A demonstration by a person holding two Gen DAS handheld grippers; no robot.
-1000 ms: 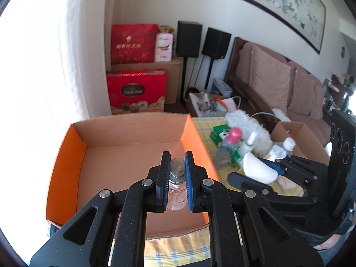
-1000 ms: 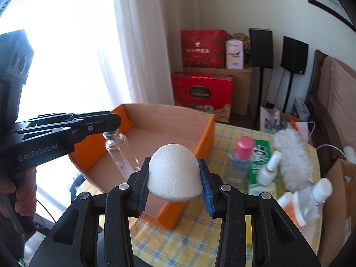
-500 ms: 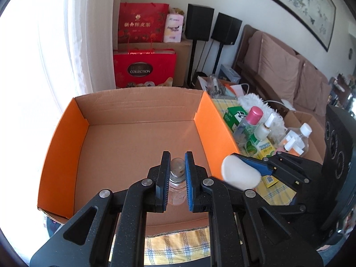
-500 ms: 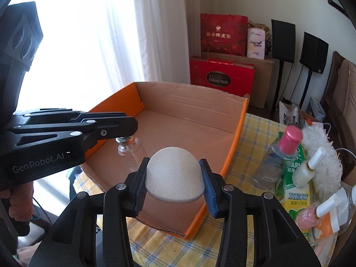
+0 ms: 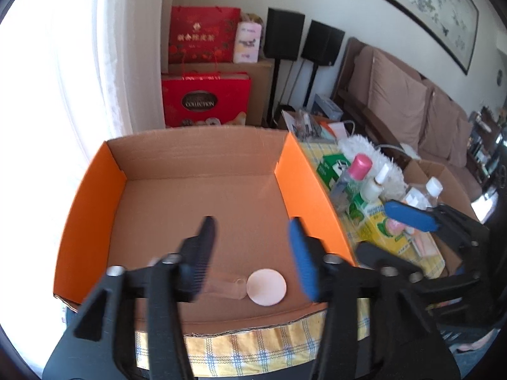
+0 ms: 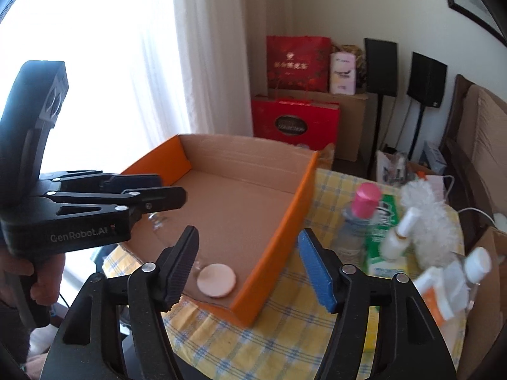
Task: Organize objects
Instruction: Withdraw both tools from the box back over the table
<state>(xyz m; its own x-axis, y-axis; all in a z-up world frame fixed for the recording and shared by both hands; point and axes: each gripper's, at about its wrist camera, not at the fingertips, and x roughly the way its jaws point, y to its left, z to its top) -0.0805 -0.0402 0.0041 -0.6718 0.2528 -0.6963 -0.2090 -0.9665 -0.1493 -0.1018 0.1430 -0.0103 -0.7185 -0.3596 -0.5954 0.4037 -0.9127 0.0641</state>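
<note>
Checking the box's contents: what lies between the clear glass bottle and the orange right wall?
The round white sponge, touching the bottle, then bare cardboard; left wrist view.

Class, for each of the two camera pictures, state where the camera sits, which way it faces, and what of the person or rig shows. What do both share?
Left wrist: on the left gripper, facing down into the orange box; right gripper at right.
Right wrist: on the right gripper, facing the box's right side; left gripper and hand at left.
Shared: box, round sponge, glass bottle, pink-capped bottle.

Blown-out daylight through the curtained window, motion blur, fisheye-bent edges
</note>
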